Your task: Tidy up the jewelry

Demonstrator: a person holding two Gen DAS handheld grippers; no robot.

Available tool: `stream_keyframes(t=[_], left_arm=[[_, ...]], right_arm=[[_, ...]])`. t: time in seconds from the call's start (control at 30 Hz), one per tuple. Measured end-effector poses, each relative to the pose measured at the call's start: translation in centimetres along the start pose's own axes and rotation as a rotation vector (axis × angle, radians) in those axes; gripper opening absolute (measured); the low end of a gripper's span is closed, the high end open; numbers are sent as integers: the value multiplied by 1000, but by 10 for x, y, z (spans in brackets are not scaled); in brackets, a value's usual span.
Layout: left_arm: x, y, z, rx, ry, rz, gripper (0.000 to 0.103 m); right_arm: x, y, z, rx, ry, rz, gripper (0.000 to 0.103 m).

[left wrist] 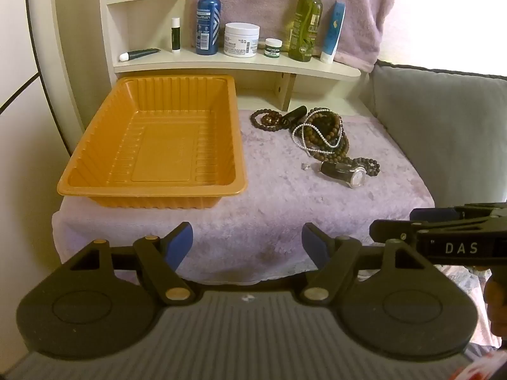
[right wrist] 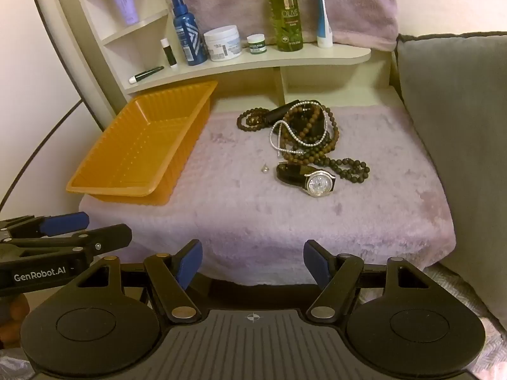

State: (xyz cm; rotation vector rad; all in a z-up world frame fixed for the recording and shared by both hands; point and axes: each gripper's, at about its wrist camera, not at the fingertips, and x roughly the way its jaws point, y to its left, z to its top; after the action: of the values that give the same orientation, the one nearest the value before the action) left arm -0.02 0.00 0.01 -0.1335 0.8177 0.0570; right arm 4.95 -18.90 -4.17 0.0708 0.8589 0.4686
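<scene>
Left gripper (left wrist: pixel 247 243) spread wide, holding nothing, hovering short of the near edge of the lilac fleece cover (left wrist: pixel 279 196); right gripper (right wrist: pixel 250 261) likewise spread wide and holding nothing, just beside the left at the same near edge; orange tray (left wrist: pixel 152 190) on the left of the cover, nothing inside; jewelry heaped on the right, well apart from both grippers: tangled brown bead strands (right wrist: pixel 304 145) with a white pearl string (right wrist: pixel 285 139) looped over them, wristwatch (right wrist: pixel 318 183) lying nearest, face up, touching the beads; tiny silver piece (right wrist: pixel 264 168) alone just left of the watch strap; green olive bottle (right wrist: pixel 285 15) upright on the shelf (right wrist: pixel 253 63) behind.
</scene>
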Motion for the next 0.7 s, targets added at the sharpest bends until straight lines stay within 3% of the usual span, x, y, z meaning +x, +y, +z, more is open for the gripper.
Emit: stream_keyframes(t=[0.7], left_arm=[[0,0,0,-3,4,-2,74]], right_arm=[[0,0,1,-1,1,-2,71]])
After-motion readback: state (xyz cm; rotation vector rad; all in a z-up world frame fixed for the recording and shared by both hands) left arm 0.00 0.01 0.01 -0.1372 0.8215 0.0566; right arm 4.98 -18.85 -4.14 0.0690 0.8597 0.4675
